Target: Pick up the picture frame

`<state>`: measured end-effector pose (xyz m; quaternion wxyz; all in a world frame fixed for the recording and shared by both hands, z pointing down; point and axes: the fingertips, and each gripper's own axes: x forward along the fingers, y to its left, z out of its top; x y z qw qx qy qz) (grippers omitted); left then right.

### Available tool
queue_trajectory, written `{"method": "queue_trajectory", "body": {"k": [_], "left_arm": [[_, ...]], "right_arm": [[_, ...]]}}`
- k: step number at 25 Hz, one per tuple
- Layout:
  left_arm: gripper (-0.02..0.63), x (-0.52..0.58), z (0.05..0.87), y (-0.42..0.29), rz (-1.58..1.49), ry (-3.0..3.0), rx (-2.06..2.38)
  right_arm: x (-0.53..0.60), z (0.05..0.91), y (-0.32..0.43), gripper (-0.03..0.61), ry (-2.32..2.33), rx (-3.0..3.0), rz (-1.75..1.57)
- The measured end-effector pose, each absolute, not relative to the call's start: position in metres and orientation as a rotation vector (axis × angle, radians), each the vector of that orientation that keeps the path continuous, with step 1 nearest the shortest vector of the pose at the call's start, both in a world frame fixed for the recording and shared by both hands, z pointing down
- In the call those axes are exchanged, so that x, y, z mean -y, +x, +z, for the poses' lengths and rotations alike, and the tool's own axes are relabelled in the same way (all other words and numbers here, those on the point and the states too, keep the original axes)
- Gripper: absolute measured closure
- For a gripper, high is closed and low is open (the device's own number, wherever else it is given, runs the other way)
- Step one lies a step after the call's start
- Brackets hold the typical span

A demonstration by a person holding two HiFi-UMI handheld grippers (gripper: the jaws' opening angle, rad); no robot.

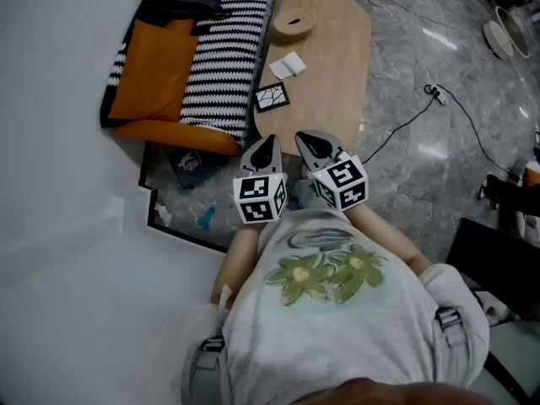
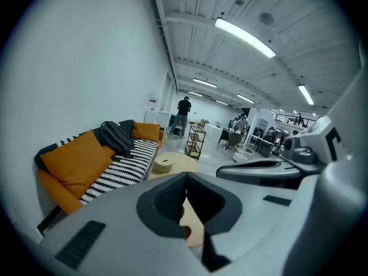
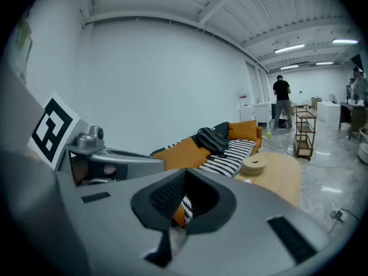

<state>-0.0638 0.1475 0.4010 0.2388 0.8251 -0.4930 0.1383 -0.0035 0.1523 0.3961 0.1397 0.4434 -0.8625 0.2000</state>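
Note:
The picture frame (image 1: 272, 97), small with a black border and a cracked white pattern, lies flat at the near left part of the oval wooden table (image 1: 337, 74). Both grippers hover side by side over the table's near end, short of the frame. My left gripper (image 1: 269, 143) is shut with nothing in it, and so is my right gripper (image 1: 306, 140). In the left gripper view the closed jaws (image 2: 185, 180) cover the frame; the right gripper view's jaws (image 3: 184, 180) also hide it.
A round wooden box (image 1: 293, 22) and a white folded item (image 1: 288, 64) lie farther along the table. A sofa (image 1: 221, 57) with a striped cover, orange cushions (image 1: 156, 70) and a dark bag runs along the left. A black cable (image 1: 439, 95) trails on the floor at right.

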Motion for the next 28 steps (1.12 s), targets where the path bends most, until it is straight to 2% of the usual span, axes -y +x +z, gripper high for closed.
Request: {"method": "queue_trajectory", "body": {"k": [28], "left_arm": [[0.598,-0.11,0.416,-0.049,0.394,2.197,1.377]], "right_arm": [[-0.106,0.409,0.019,0.572,1.295,2.492,0.624]]}}
